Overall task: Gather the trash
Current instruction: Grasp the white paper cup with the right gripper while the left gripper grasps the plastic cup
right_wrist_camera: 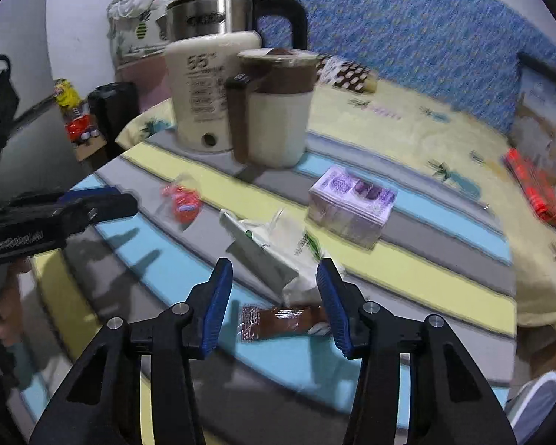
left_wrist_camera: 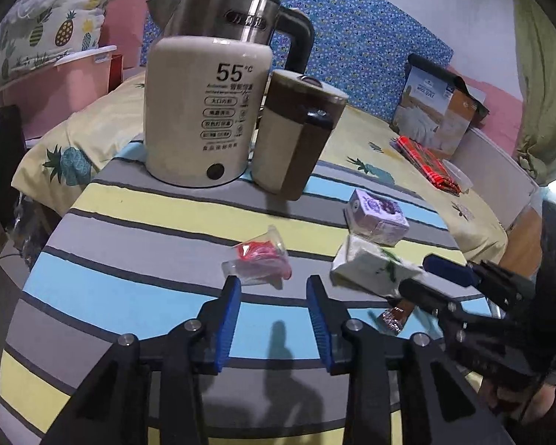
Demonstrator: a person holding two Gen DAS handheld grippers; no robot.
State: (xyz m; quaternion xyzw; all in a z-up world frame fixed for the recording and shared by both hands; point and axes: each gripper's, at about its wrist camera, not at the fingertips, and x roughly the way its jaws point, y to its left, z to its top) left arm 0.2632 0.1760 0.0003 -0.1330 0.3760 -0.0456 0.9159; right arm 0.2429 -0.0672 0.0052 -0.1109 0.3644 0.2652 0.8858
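Your left gripper [left_wrist_camera: 272,283] gapes below the clear red-printed wrapper [left_wrist_camera: 257,261]; your right gripper [right_wrist_camera: 274,270], jaws apart, straddles the white crumpled packet [right_wrist_camera: 274,252] at lower centre.

A table under a striped cloth [left_wrist_camera: 129,270] stands beside a bed with a pineapple-print sheet [left_wrist_camera: 370,137] and a blue patterned headboard [left_wrist_camera: 352,29], backed by a white wall [right_wrist_camera: 81,0] and a green curtain [left_wrist_camera: 541,74] at right.

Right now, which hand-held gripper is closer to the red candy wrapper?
Left. The left hand-held gripper is just short of the red candy wrapper, jaws open. The right hand-held gripper is further off, over the white packet and brown wrapper.
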